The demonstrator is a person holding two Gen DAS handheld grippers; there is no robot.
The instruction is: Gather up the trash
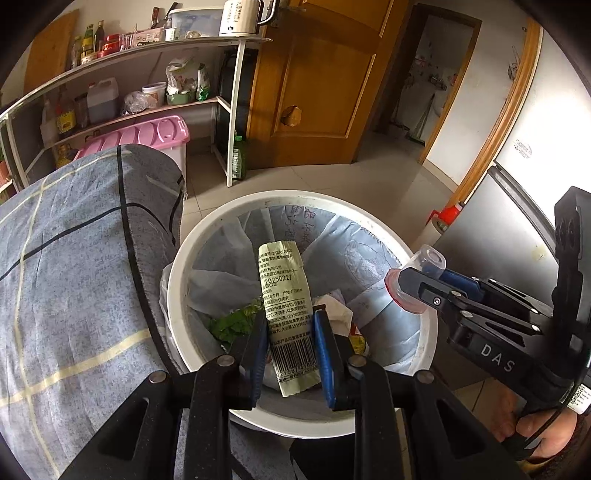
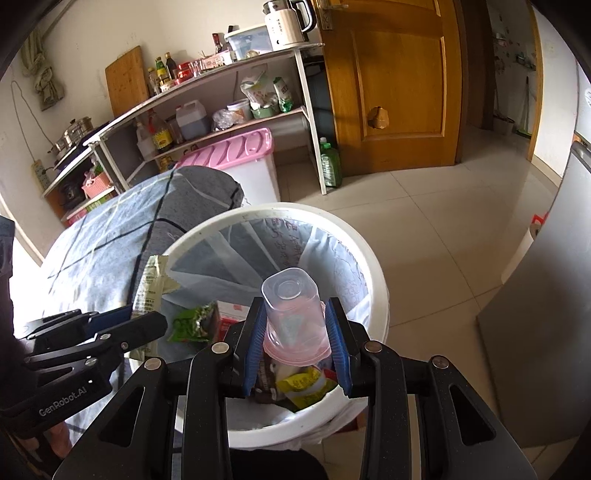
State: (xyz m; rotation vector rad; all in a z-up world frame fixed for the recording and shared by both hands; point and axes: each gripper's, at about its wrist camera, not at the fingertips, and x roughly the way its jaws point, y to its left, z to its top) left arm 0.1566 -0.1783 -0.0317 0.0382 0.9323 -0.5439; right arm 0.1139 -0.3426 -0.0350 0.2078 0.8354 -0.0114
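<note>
This is a kitchen in a home. At ten o'clock, a long shelf [image 2: 207,107] holds sauce bottles [image 2: 162,72], a pot [image 2: 72,134] and a kettle [image 2: 286,24]. A wooden door [image 2: 395,85] stands at one o'clock. A fridge [image 2: 546,288] is at three o'clock. The floor [image 2: 436,221] has pale tiles.

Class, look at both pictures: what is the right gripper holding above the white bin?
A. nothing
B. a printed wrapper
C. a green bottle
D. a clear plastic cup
D: the right gripper is shut on a clear plastic cup held upside down over the white bin; the printed wrapper sits in the left gripper.
</note>
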